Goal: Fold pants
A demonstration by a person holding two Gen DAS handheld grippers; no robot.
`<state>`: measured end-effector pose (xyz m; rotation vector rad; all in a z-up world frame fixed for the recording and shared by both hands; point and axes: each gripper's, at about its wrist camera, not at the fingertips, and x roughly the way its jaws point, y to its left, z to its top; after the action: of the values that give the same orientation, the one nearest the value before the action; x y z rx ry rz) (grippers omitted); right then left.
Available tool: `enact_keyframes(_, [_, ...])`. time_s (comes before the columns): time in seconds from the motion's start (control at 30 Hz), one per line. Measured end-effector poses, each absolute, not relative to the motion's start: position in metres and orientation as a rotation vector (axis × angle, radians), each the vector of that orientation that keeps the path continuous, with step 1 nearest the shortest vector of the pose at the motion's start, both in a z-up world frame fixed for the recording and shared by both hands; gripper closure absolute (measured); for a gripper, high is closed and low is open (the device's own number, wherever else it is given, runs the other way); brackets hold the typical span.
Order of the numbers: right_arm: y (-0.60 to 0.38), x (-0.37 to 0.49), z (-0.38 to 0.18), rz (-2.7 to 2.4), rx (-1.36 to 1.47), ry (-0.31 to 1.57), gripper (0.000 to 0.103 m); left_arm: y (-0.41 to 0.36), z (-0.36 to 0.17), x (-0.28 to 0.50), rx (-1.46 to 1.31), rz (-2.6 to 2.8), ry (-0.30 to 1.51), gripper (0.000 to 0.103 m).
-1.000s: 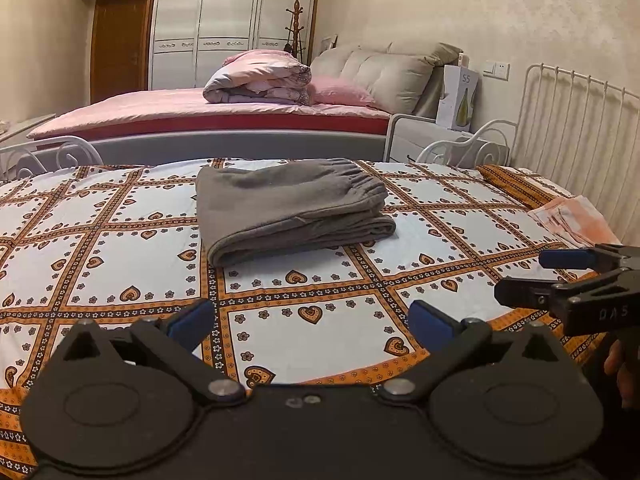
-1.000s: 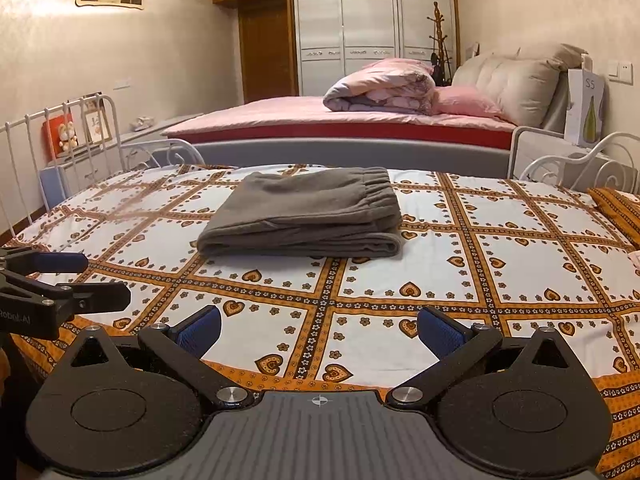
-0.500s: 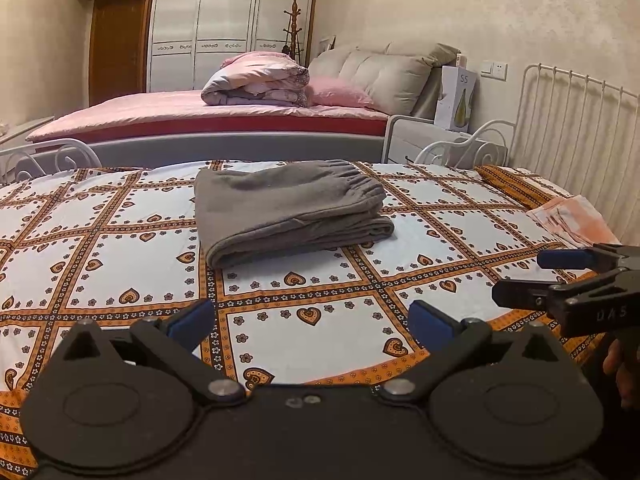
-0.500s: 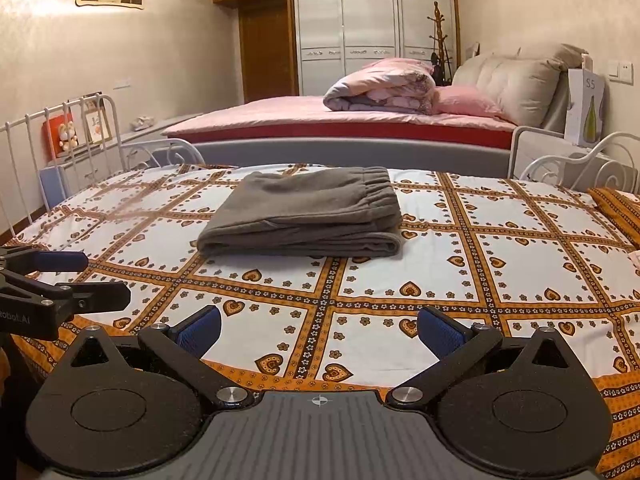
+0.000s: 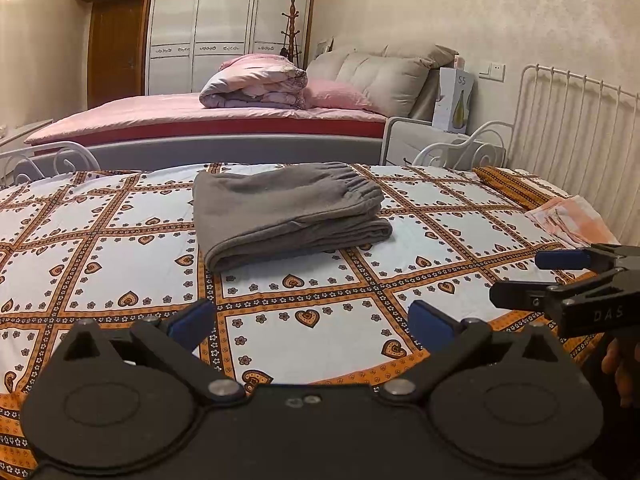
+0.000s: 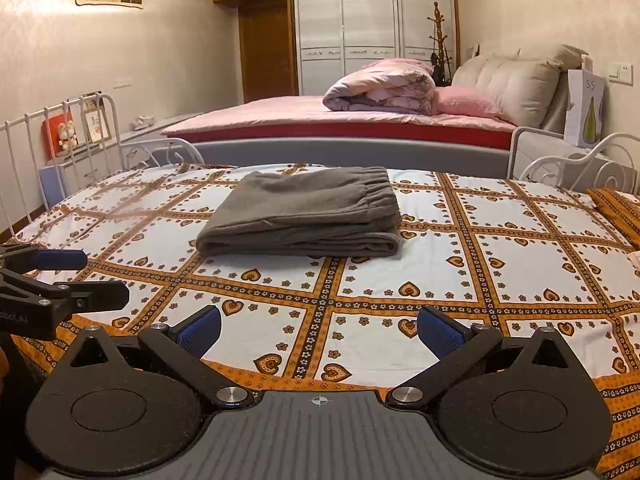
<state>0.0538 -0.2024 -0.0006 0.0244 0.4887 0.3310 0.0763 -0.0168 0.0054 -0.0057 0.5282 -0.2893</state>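
Pants (image 5: 288, 212) lie folded; left gripper (image 5: 310, 320) and right gripper (image 6: 318, 328) hover level, spread wide, empty.

The folded pants (image 5: 286, 212) lie on the near bed (image 5: 120, 264), about mid-width and toward its far half, waistband end to the right, well apart from both grippers. The left gripper (image 5: 310, 318) and the right gripper (image 6: 318, 326) hang side by side over the bed's near edge, the left one to the left, each with its jaws spread wide and nothing between them. Behind the near bed stands a second bed (image 6: 360, 120) carrying a rolled quilt (image 6: 380, 86) with a pillow (image 6: 464, 102) just right of it, and a wardrobe (image 6: 372, 32) stands behind that.
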Motion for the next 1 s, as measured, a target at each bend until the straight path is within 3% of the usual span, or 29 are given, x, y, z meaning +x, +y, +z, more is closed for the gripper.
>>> enact_keyframes(1.0, [-0.2021,0.0529,0.0003,0.332,0.021,0.481,0.000,-0.0176,0.0023,0.0750,0.010,-0.301,0.530,0.007])
